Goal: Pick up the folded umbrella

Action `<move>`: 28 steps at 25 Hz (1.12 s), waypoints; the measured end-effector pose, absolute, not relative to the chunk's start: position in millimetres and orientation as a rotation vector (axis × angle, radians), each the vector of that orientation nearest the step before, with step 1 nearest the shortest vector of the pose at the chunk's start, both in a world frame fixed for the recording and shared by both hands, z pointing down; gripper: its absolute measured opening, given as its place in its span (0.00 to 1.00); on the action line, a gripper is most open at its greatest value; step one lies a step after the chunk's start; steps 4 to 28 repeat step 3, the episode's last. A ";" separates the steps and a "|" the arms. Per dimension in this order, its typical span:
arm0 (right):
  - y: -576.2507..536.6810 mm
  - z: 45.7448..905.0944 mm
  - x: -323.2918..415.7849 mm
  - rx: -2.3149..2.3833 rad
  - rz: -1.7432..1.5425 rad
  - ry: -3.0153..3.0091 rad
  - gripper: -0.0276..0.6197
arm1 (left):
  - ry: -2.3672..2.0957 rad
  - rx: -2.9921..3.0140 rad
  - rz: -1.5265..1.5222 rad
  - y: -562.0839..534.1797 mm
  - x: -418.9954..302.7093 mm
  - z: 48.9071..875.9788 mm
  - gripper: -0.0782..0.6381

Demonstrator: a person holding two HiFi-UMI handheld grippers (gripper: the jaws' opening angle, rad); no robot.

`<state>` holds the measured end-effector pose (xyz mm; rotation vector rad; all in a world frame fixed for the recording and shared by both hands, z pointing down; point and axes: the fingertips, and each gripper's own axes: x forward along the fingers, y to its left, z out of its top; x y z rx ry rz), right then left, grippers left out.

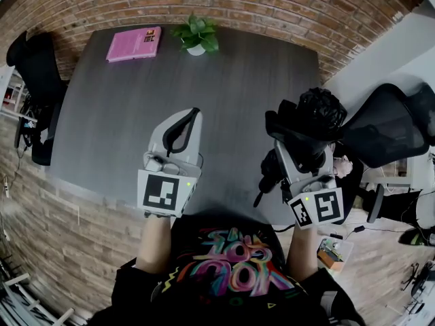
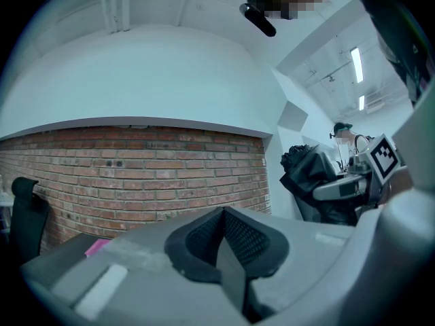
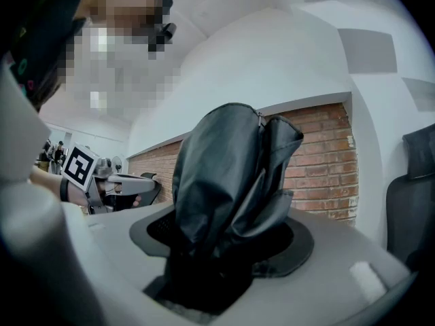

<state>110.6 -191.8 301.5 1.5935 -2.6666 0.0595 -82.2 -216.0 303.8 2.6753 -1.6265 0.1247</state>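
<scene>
Right claw [image 3: 221, 250] closed on folded umbrella [image 3: 231, 175], black canopy bunched between jaws

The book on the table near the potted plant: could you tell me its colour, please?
The book is pink, seen best in the head view.

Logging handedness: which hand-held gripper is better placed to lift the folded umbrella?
Right: the right hand-held gripper grips the folded umbrella; the left hand-held gripper is shut and empty.
</scene>
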 end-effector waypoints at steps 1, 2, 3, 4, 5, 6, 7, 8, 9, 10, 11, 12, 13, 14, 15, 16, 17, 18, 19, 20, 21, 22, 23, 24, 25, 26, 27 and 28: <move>-192.1 302.0 111.0 1.592 0.060 -2.668 0.50 | -1.627 2.675 0.126 -216.2 -81.5 304.3 0.11; -192.4 302.5 111.4 1.590 0.060 -2.670 0.50 | -1.628 2.675 0.127 -216.5 -80.8 304.8 0.11; -192.7 303.0 111.8 1.589 0.060 -2.672 0.50 | -1.629 2.675 0.128 -216.7 -80.1 305.4 0.11; -192.7 303.0 111.8 1.589 0.060 -2.672 0.50 | -1.629 2.675 0.128 -216.7 -80.1 305.4 0.11; -192.7 303.0 111.8 1.589 0.060 -2.672 0.50 | -1.629 2.675 0.128 -216.7 -80.1 305.4 0.11; -192.7 303.0 111.8 1.589 0.060 -2.672 0.50 | -1.629 2.675 0.128 -216.7 -80.1 305.4 0.11; -192.7 303.0 111.8 1.589 0.060 -2.672 0.50 | -1.629 2.675 0.128 -216.7 -80.1 305.4 0.11; -192.7 303.0 111.8 1.589 0.060 -2.672 0.50 | -1.629 2.675 0.128 -216.7 -80.1 305.4 0.11; -192.7 303.0 111.8 1.589 0.060 -2.672 0.50 | -1.629 2.675 0.128 -216.7 -80.1 305.4 0.11; -192.7 303.0 111.8 1.589 0.060 -2.672 0.50 | -1.629 2.675 0.128 -216.7 -80.1 305.4 0.11; -192.7 303.0 111.8 1.589 0.060 -2.672 0.50 | -1.629 2.675 0.128 -216.7 -80.1 305.4 0.11; -192.7 303.0 111.8 1.589 0.060 -2.672 0.50 | -1.629 2.675 0.128 -216.7 -80.1 305.4 0.11; -192.7 303.0 111.8 1.589 0.060 -2.672 0.50 | -1.629 2.675 0.128 -216.7 -80.1 305.4 0.11; -192.7 303.0 111.8 1.589 0.060 -2.672 0.50 | -1.629 2.675 0.128 -216.7 -80.1 305.4 0.11; -192.7 303.0 111.8 1.589 0.060 -2.672 0.50 | -1.629 2.675 0.128 -216.7 -80.1 305.4 0.11; -192.7 303.0 111.8 1.589 0.060 -2.672 0.50 | -1.629 2.675 0.128 -216.7 -80.1 305.4 0.11; -192.7 303.0 111.8 1.589 0.060 -2.672 0.50 | -1.629 2.675 0.128 -216.7 -80.1 305.4 0.11; -192.7 303.0 111.8 1.589 0.060 -2.672 0.50 | -1.629 2.675 0.128 -216.7 -80.1 305.4 0.11; -192.7 303.0 111.8 1.589 0.060 -2.672 0.50 | -1.629 2.675 0.128 -216.7 -80.1 305.4 0.11; -192.7 303.0 111.8 1.589 0.060 -2.672 0.50 | -1.629 2.675 0.128 -216.7 -80.1 305.4 0.11; -192.7 303.0 111.8 1.589 0.060 -2.672 0.50 | -1.629 2.675 0.128 -216.7 -80.1 305.4 0.11; -192.7 303.0 111.8 1.589 0.060 -2.672 0.50 | -1.629 2.675 0.128 -216.7 -80.1 305.4 0.11; -192.7 303.0 111.8 1.589 0.060 -2.672 0.50 | -1.629 2.675 0.128 -216.7 -80.1 305.4 0.11; -192.7 303.0 111.8 1.589 0.060 -2.672 0.50 | -1.629 2.675 0.128 -216.7 -80.1 305.4 0.11; -192.7 303.0 111.8 1.589 0.060 -2.672 0.50 | -1.629 2.675 0.128 -216.7 -80.1 305.4 0.11; -192.7 303.0 111.8 1.589 0.060 -2.672 0.50 | -1.629 2.675 0.128 -216.7 -80.1 305.4 0.11; -192.7 303.0 111.8 1.589 0.060 -2.672 0.50 | -1.629 2.675 0.128 -216.7 -80.1 305.4 0.11; -192.7 303.0 111.8 1.589 0.060 -2.672 0.50 | -1.629 2.675 0.128 -216.7 -80.1 305.4 0.11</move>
